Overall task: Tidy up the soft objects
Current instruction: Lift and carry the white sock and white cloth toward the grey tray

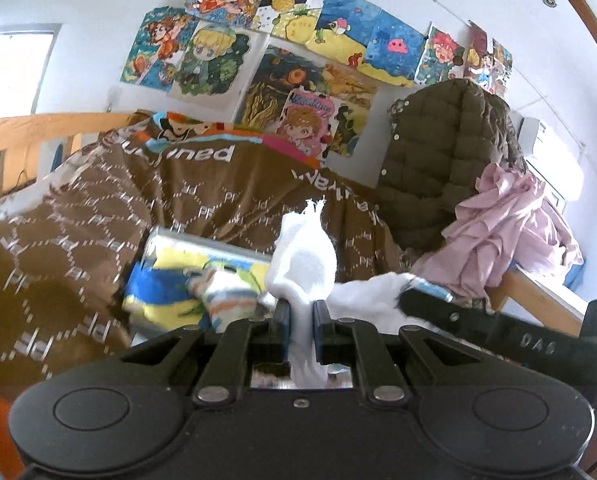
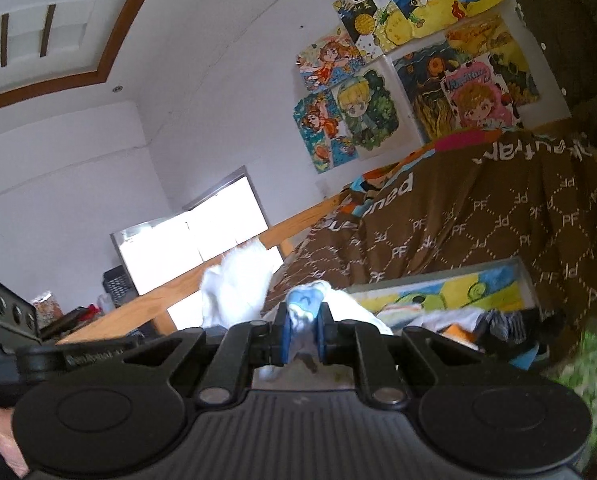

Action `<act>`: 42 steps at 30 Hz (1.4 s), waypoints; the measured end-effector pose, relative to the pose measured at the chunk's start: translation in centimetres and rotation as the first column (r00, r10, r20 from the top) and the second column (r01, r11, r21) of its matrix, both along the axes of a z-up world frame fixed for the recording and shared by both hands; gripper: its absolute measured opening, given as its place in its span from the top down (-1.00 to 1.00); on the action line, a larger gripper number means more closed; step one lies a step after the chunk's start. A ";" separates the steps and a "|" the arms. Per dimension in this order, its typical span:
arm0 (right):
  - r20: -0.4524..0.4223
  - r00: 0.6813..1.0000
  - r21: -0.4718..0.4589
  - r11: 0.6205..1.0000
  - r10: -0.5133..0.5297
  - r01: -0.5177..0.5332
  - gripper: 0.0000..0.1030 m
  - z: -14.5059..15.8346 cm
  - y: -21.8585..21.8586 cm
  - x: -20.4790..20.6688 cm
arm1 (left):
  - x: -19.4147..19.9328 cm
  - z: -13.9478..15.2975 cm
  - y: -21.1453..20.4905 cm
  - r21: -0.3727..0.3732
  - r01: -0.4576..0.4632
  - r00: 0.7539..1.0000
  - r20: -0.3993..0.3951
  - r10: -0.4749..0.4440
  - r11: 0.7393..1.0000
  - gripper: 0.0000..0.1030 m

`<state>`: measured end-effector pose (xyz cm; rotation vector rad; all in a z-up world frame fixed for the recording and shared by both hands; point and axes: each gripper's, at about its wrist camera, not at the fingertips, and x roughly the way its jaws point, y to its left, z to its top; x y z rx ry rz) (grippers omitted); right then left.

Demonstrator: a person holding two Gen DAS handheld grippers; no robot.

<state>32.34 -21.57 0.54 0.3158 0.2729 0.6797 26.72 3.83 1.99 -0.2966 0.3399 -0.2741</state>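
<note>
My left gripper (image 1: 300, 310) is shut on a white sock (image 1: 304, 256) whose frayed end stands up above the pads. More white fabric (image 1: 368, 294) runs right from it to the right gripper's black finger (image 1: 426, 300). In the right wrist view my right gripper (image 2: 303, 320) is shut on a white sock with a light blue patch (image 2: 306, 300). A white sock end (image 2: 234, 286) stands just left of it. I cannot tell whether it is the same piece. Behind lies a colourful open box (image 1: 202, 258) (image 2: 458, 292) holding several socks.
The box sits on a bed with a brown patterned quilt (image 1: 78, 240) (image 2: 478, 216) and a wooden rail (image 1: 38, 128) (image 2: 170, 292). At the right lie an olive quilted jacket (image 1: 446, 152) and a pink garment (image 1: 506, 232). Posters (image 1: 282, 40) cover the wall.
</note>
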 end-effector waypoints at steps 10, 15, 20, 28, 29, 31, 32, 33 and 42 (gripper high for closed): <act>0.023 0.999 0.008 0.999 -0.041 0.041 0.73 -0.1 1.8 8.3 | 8.6 0.6 -0.1 0.021 -0.061 0.998 0.031 0.060 0.998 0.77; 0.025 0.997 0.008 0.997 -0.071 0.071 0.73 -1.2 2.5 12.1 | 13.5 -0.9 0.5 0.008 -0.104 0.995 -0.005 0.104 0.995 0.77; 0.016 0.995 0.006 0.995 -0.102 0.102 0.72 -2.6 2.1 15.1 | 18.0 -2.6 1.0 0.012 -0.134 0.989 -0.053 0.135 0.991 0.77; -0.063 0.984 0.049 0.985 -0.164 0.167 0.73 -3.9 -0.4 18.5 | 23.2 -4.1 -0.2 0.021 -0.130 0.985 -0.110 0.131 0.991 0.76; -0.077 0.983 0.052 0.984 -0.169 0.173 0.72 -4.1 -0.7 18.8 | 23.7 -4.2 -0.5 0.026 -0.126 0.985 -0.115 0.128 0.992 0.76; -0.104 0.978 0.059 0.981 -0.179 0.186 0.72 -4.6 -1.2 19.3 | 24.4 -4.4 -1.2 0.026 -0.121 0.984 -0.128 0.124 0.992 0.76; -0.119 0.976 0.062 0.979 -0.184 0.192 0.72 -4.8 -1.5 19.6 | 24.8 -4.6 -1.5 0.023 -0.119 0.983 -0.137 0.121 0.993 0.76; -0.132 0.973 0.066 0.978 -0.189 0.198 0.73 -5.0 -1.8 19.7 | 25.1 -4.7 -1.9 0.023 -0.116 0.983 -0.143 0.118 0.993 0.76; -0.234 0.950 0.102 0.966 -0.208 0.236 0.72 -6.5 -3.7 21.4 | 27.6 -6.1 -4.0 0.039 -0.086 0.968 -0.231 0.093 0.996 0.76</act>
